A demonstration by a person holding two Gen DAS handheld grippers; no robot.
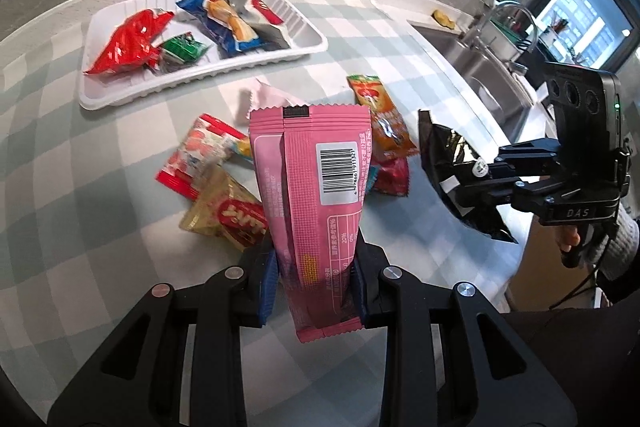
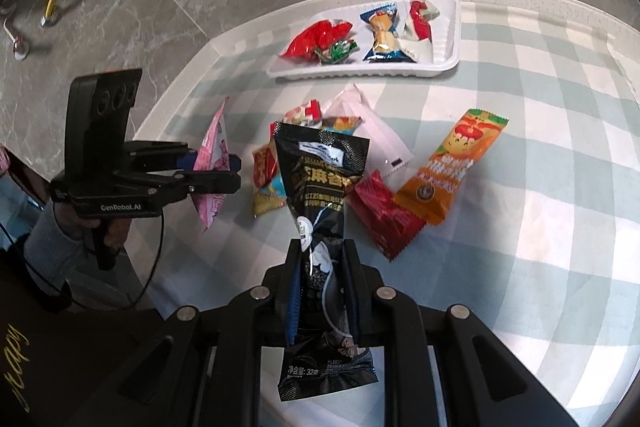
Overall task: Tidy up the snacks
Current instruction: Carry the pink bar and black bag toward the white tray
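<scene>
Left wrist view: looks steeply down along own fingers, close above checked tablecloth point(image 1: 100, 187), facing white tray point(image 1: 100, 95) at far table edge; sink point(image 1: 480, 67) to tray's right. Right wrist view: same downward tilt, close, tray point(image 2: 448, 43) far ahead. Shared: tray, loose snack pile point(image 2: 380, 187) before tray; each view catches other gripper beside pile.

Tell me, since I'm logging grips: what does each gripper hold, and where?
The left gripper clamps a pink packet near its lower end. The right gripper clamps a black packet below its middle.
</scene>
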